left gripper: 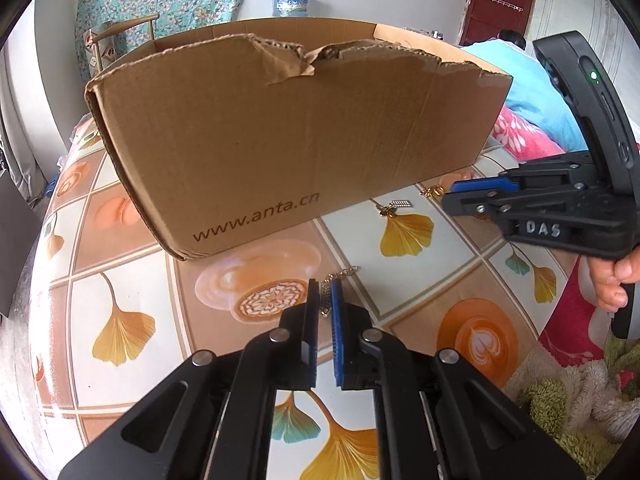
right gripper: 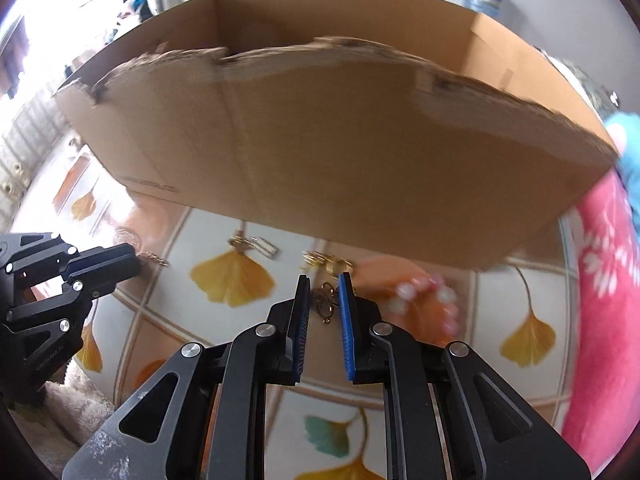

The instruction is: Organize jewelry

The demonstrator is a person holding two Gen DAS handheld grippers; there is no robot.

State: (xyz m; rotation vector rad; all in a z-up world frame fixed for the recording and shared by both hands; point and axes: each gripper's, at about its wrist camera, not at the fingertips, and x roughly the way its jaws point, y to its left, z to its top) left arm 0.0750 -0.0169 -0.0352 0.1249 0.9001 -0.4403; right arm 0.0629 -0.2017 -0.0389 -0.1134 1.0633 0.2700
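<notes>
Patterned tablecloth [left gripper: 132, 280] carries torn cardboard box [left gripper: 288, 136]. Left gripper [left gripper: 325, 300] nearly closed, pinching gold chain [left gripper: 340, 274] trailing toward box. Right gripper [right gripper: 324, 300] narrow, gold filigree piece [right gripper: 325, 300] between pads, long axis along fingers, contact unclear. Only right view shows pink bead bracelet [right gripper: 424, 300].

The left gripper [left gripper: 325, 300] points steeply down with its jaws nearly closed, while the right gripper [right gripper: 324, 300], held by a bare hand [left gripper: 614, 280], tilts down with a narrow gap.
</notes>
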